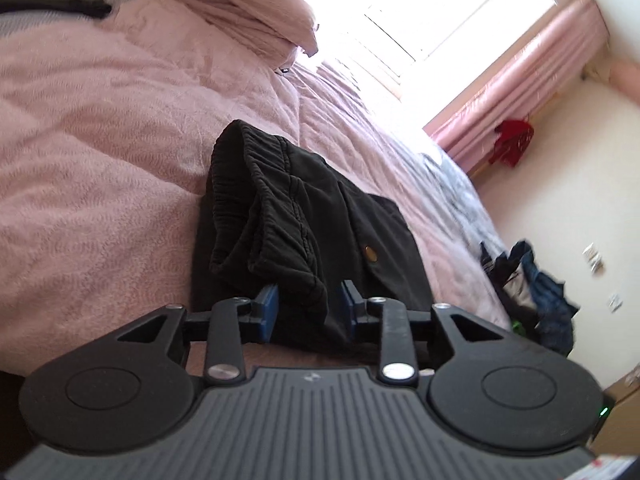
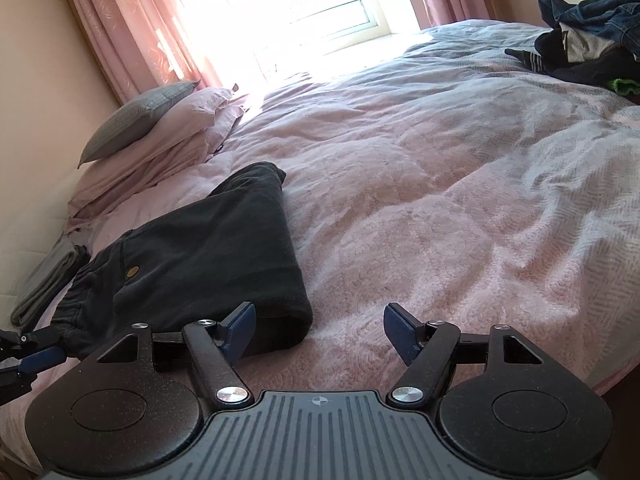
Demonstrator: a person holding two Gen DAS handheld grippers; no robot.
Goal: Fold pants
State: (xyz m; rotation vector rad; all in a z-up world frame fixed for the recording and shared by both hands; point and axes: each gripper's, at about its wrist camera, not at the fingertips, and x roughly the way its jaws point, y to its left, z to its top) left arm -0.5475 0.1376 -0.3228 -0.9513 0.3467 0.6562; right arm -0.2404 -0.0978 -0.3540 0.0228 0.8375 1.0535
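Note:
The black pants lie folded into a compact bundle on the pink bedspread, with a brass button facing up. My left gripper sits at the elastic waistband end. A fold of the waistband lies between its blue pads, which stand slightly apart from the cloth, so it is open. In the right wrist view the pants lie left of centre. My right gripper is wide open at their folded near corner, with only bedspread between its fingers. The left gripper's finger shows at the left edge.
Pink and grey pillows lie at the head of the bed. A folded grey cloth lies beside the pants. A heap of dark clothes sits at the far right of the bed. The bright window and pink curtains are behind.

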